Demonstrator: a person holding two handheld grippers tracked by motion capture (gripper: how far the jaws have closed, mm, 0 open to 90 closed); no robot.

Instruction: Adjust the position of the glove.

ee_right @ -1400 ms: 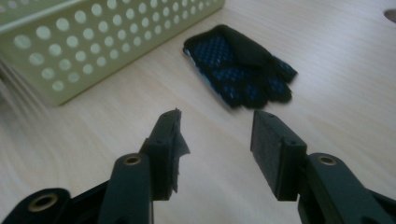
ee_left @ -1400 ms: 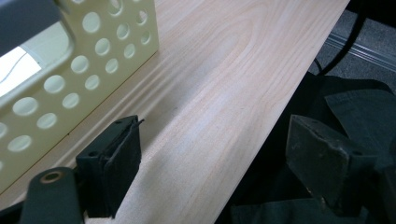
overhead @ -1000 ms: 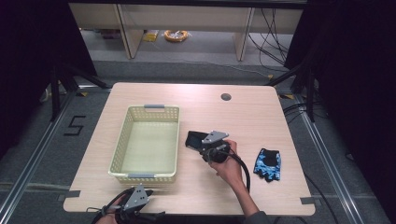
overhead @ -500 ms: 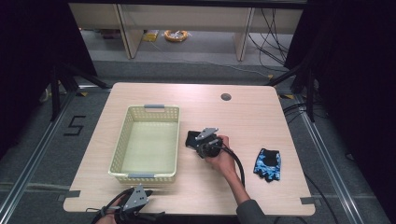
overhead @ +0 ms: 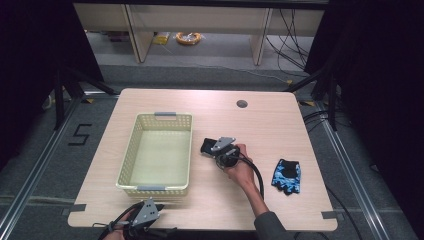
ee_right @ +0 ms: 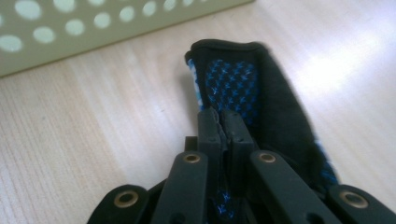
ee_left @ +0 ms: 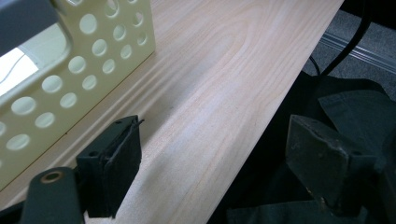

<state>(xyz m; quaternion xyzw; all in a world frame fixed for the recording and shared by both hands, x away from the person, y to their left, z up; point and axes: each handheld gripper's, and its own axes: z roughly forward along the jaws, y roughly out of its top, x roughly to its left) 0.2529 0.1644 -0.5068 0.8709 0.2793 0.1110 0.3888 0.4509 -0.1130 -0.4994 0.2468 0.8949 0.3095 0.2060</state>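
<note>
A black glove with blue mesh lies on the wooden table, just right of the cream basket. My right gripper has just been closing, and its jaws now pinch the glove's edge between them. From above, the right gripper sits over that glove. A second black and blue glove lies flat to the right of the hand. My left gripper is open with nothing between its jaws. It rests at the table's front edge, beside the basket.
The perforated basket holds nothing and takes up the left half of the table. A round cable hole sits near the far edge. Bare tabletop lies behind and to the right of the gloves. Dark cloth hangs below the front edge.
My right gripper has slid a little left toward the basket and its jaws have shut on the glove. The left gripper has stayed where it was.
</note>
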